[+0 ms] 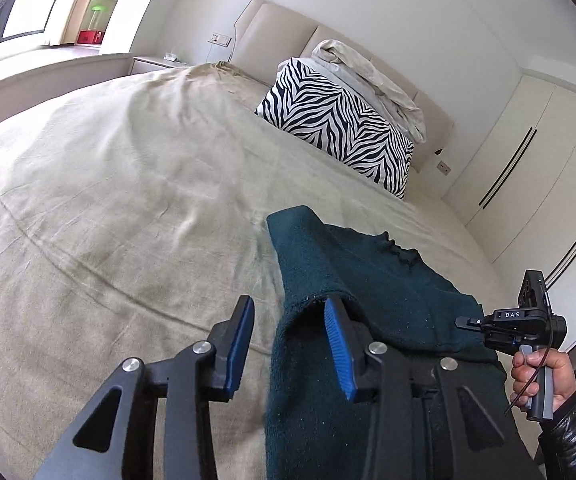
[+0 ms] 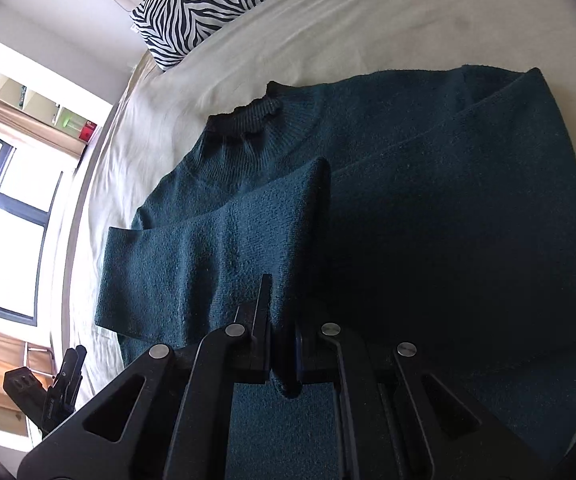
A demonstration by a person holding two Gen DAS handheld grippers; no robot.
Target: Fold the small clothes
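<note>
A dark teal knit sweater (image 1: pixel 387 280) lies on the beige bed (image 1: pixel 128 200), its dark collar (image 1: pixel 401 254) pointing toward the headboard. My left gripper (image 1: pixel 288 344) is open; its right finger (image 1: pixel 337 344) sits inside a raised fold of the sweater's left edge, its left finger is over bare bedding. In the right wrist view the sweater (image 2: pixel 427 220) fills the frame, with one sleeve (image 2: pixel 216 248) folded across the body. My right gripper (image 2: pixel 284 344) is shut on the sweater's fabric near the hem. The right gripper also shows in the left wrist view (image 1: pixel 463 322).
A zebra-print pillow (image 1: pixel 339 124) and a crumpled pale blanket (image 1: pixel 371 76) lie against the headboard (image 1: pixel 280 32). White wardrobe doors (image 1: pixel 527 168) stand to the right. A window (image 2: pixel 4 208) and shelves are beyond the bed's far side.
</note>
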